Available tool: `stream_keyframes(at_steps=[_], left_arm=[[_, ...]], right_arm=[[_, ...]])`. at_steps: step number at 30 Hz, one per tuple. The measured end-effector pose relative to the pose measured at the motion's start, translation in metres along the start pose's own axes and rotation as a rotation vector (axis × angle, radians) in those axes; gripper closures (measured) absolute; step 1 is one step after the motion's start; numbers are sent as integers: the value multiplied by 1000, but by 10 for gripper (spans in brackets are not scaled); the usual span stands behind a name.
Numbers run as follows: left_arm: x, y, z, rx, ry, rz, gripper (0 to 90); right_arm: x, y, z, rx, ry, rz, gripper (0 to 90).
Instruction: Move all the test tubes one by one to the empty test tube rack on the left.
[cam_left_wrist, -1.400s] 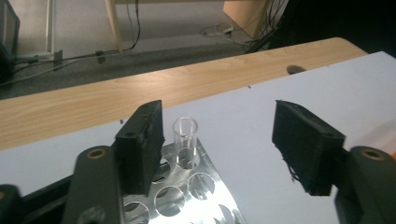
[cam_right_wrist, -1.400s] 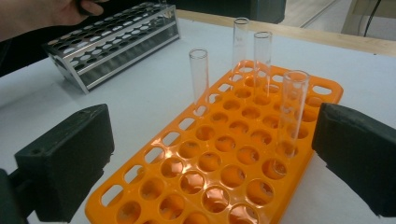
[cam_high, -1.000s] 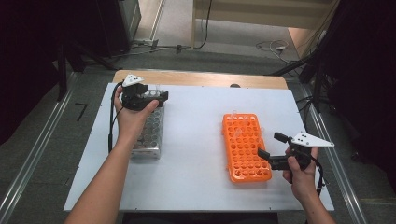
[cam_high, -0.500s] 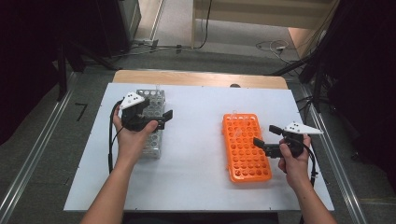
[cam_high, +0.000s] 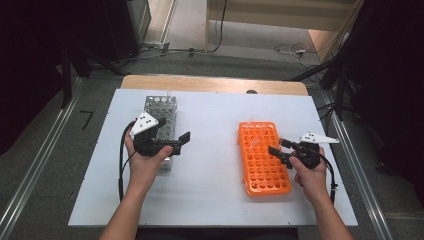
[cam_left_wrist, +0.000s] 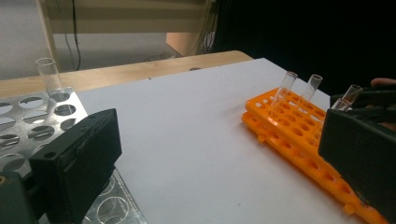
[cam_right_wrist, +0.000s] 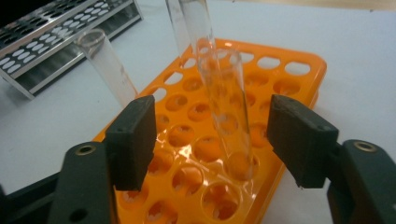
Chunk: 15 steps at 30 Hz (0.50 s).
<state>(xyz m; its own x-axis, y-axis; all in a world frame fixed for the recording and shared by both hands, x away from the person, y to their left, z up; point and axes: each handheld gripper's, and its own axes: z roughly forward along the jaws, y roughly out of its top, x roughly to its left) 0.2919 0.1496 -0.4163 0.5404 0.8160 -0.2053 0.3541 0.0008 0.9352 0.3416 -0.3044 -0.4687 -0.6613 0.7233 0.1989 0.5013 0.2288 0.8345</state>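
Note:
An orange tube rack (cam_high: 262, 165) lies at the table's right, with clear test tubes (cam_left_wrist: 286, 88) upright at its far end. My right gripper (cam_high: 276, 147) reaches in from the right. Its jaws have just been closing around one upright tube (cam_right_wrist: 228, 112), but gaps remain on both sides, so it is open. A metal rack (cam_high: 161, 111) stands at the left with one clear tube (cam_left_wrist: 48, 77) in a far hole. Beside that rack's near end, my left gripper (cam_high: 181, 143) points right. Its jaws have just been opening and stand wide with nothing between them.
The white tabletop (cam_high: 215, 150) spans between the two racks. A wooden strip (cam_high: 215, 84) runs along its far edge. Metal rails (cam_high: 35, 170) flank the table on the floor. Another tube (cam_right_wrist: 107, 65) leans in the orange rack, left of the right jaws.
My left hand has drawn back from the metal rack's far end towards its near end. My right hand has moved in over the orange rack, and its jaws have narrowed around a tube.

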Motion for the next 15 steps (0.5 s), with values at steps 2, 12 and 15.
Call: stream_keyframes(at_steps=[2, 12, 15], left_arm=[[-2, -1, 0, -2, -11, -2, 0], [-11, -7, 4, 21, -34, 3, 0], [-14, -9, 6, 27, -43, 6, 0]], right_arm=[[-1, -3, 0, 15, -13, 3, 430], [0, -7, 2, 7, -61, -45, 677], [1, -7, 2, 7, -94, -67, 726]])
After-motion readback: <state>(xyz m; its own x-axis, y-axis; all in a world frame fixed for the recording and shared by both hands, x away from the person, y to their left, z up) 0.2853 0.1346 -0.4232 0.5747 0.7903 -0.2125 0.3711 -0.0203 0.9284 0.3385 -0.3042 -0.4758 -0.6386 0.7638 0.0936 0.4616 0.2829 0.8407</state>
